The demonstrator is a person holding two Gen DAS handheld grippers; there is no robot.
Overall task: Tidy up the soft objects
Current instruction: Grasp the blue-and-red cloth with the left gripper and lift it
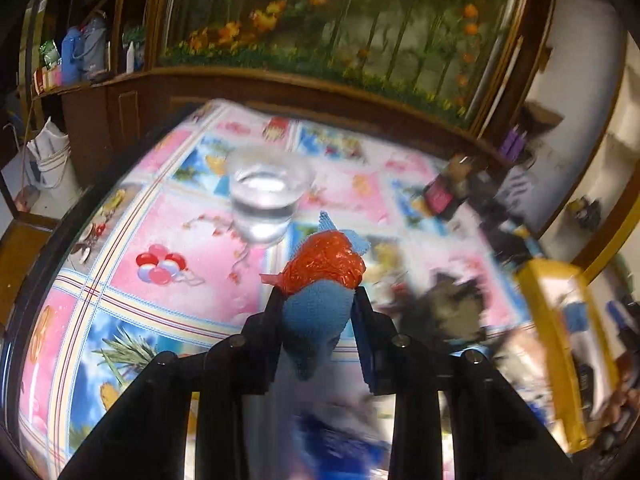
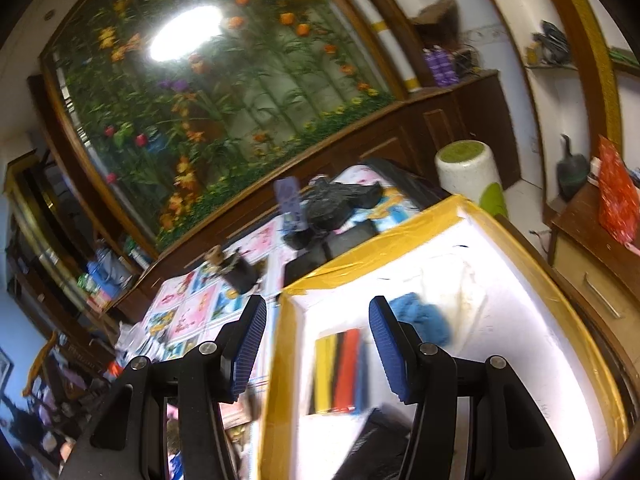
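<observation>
Behind everything runs a large framed picture of orange flowers and green stems point(image 1: 340, 20) set in dark wooden cabinets, and below it a surface point(image 1: 168, 216) carries a bright cloth printed with pink and blue cartoon panels. On that cloth stands a clear glass of water point(image 1: 266, 196), upright and a little beyond the left claw point(image 1: 318, 300). The left claw is pinching a blue soft toy point(image 1: 316, 320), its two dark fingers pressed against the toy's sides; an orange crinkly bundle point(image 1: 324, 266) sits on the toy's far end, just past the fingertips, with small blue tips showing above it. The toy is held off the cloth, and much of the right part of this view is blurred. At the right edge lies a box with yellow-taped rims point(image 2: 400, 226) and a white inside. The right claw point(image 2: 318, 346) hangs over the box's near corner with its blue-ribbed pads point(image 2: 250, 344) spread apart and nothing between them. Inside the box lie a blue cloth point(image 2: 424, 320) and a flat item striped yellow, black, red and blue point(image 2: 340, 372), near each other on the white floor.
</observation>
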